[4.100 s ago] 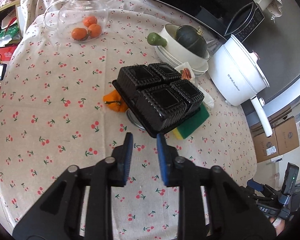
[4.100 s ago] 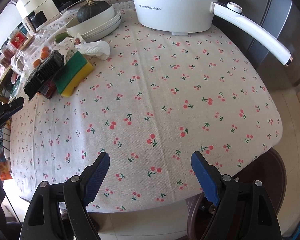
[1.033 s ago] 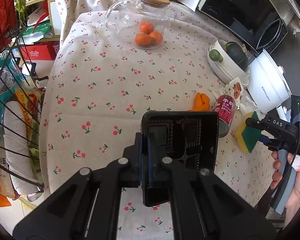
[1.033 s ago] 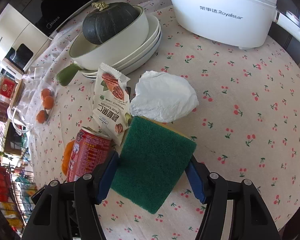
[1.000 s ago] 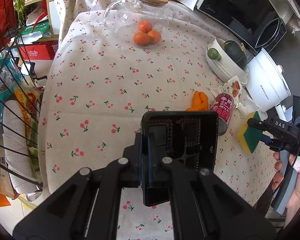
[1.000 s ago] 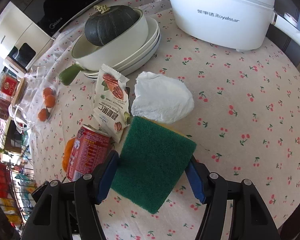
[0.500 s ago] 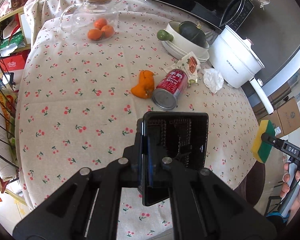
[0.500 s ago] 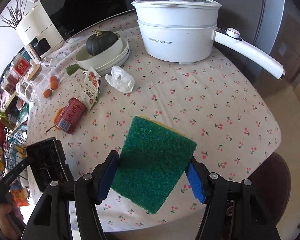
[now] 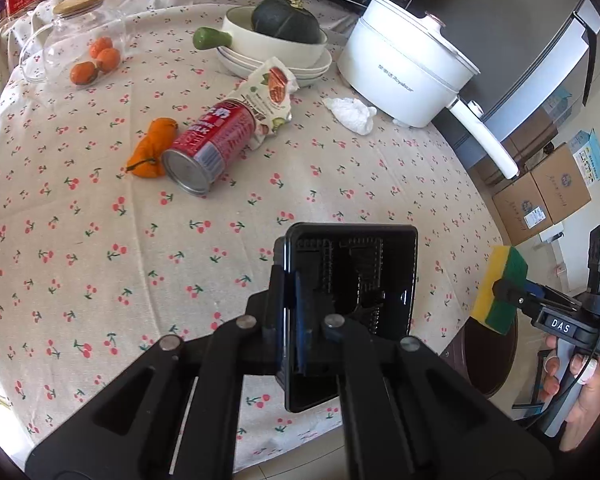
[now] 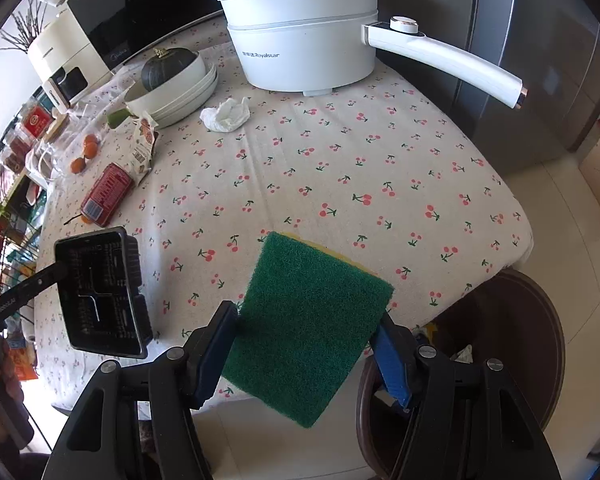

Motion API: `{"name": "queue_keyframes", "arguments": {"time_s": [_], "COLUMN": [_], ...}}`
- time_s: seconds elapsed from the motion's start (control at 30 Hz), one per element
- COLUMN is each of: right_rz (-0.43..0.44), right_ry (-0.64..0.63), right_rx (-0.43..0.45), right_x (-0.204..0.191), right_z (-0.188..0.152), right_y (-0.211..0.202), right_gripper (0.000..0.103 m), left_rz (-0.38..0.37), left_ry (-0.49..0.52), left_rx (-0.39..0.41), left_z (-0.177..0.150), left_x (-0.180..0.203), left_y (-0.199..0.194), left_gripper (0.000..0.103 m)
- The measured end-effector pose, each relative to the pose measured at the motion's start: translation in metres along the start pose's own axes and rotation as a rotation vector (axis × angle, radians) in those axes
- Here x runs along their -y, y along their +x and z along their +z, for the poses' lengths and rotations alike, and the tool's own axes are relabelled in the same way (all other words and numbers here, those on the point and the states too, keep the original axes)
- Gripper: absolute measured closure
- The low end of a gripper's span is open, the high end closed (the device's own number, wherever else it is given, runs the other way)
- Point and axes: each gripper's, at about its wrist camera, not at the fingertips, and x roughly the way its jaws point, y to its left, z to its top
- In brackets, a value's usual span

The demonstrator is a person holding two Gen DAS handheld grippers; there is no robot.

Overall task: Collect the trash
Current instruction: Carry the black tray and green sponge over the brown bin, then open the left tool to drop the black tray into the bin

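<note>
A black plastic tray (image 9: 350,276) is clenched by one wall in the left tongs (image 9: 292,320) above the table (image 9: 100,220); it could be twisted loose. A green-and-yellow sponge (image 10: 306,320) is squeezed in the right tongs (image 10: 306,356) over the table's edge, and might be dropped short of the bin.
</note>
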Motion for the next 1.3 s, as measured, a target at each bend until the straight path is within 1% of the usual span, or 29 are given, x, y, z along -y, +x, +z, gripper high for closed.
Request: {"name": "queue_keyframes", "arguments": {"time_s": [0.13, 0.27, 0.43, 0.7, 0.8, 0.9, 0.97, 1.0, 1.03, 1.07, 1.1, 1.13, 1.17, 1.23, 1.3], "right_rz": [0.003, -0.032, -0.070, -0.128, -0.154, -0.167, -0.171, -0.173, -0.174, -0.174, -0.173, -0.172, -0.171, -0.170, -0.169], "right_ry": [0.010, 0.019, 0.066, 0.173, 0.198, 0.216, 0.225, 0.227, 0.229, 0.230, 0.229, 0.228, 0.226, 0.217, 0.211], "right_rx": [-0.002, 0.003, 0.006, -0.004, -0.003, -0.001, -0.004, -0.006, -0.008, -0.009, -0.010, -0.010, -0.010, -0.009, -0.011], "right_x": [0.019, 0.046, 0.084, 0.149, 0.166, 0.177, 0.182, 0.184, 0.185, 0.186, 0.186, 0.186, 0.185, 0.183, 0.179], "right_z": [-0.004, -0.012, -0.023, -0.052, -0.061, -0.066, -0.069, -0.070, -0.070, -0.070, -0.070, -0.071, -0.070, -0.068, -0.067], "right_y": [-0.007, -0.017, -0.030, -0.046, -0.052, -0.056, -0.057, -0.057, -0.057, -0.057, -0.057, -0.057, -0.056, -0.055, -0.053], "right_gripper": [0.037, 0.036, 0.036, 0.036, 0.036, 0.036, 0.036, 0.036, 0.036, 0.035, 0.035, 0.035, 0.035, 0.035, 0.035], "left_rz": [-0.040, -0.071, -0.134, -0.199, -0.241, -0.271, -0.286, -0.294, -0.286, -0.269, -0.253, -0.234, -0.215, -0.175, -0.138], "left_ry": [0.023, 0.068, 0.118, 0.242, 0.281, 0.343, 0.376, 0.390, 0.404, 0.415, 0.426, 0.433, 0.443, 0.462, 0.466], "left_rx": [-0.019, -0.034, -0.065, -0.123, -0.140, -0.144, -0.141, -0.144, -0.146, -0.144, -0.137, -0.118, -0.101, -0.101, -0.095], "left_z": [0.002, 0.002, -0.005, -0.029, -0.041, -0.051, -0.054, -0.054, -0.055, -0.055, -0.053, -0.052, -0.051, -0.048, -0.046], "left_x": [0.028, 0.063, 0.110, 0.197, 0.221, 0.242, 0.252, 0.255, 0.257, 0.259, 0.260, 0.260, 0.259, 0.256, 0.247], "left_y": [0.013, 0.025, 0.042, 0.078, 0.088, 0.096, 0.099, 0.100, 0.099, 0.098, 0.096, 0.093, 0.090, 0.088, 0.085], "left_gripper": [0.097, 0.097, 0.097, 0.097, 0.097, 0.097, 0.094, 0.085, 0.066, 0.053, 0.031, 0.022, 0.020, 0.014, 0.010]}}
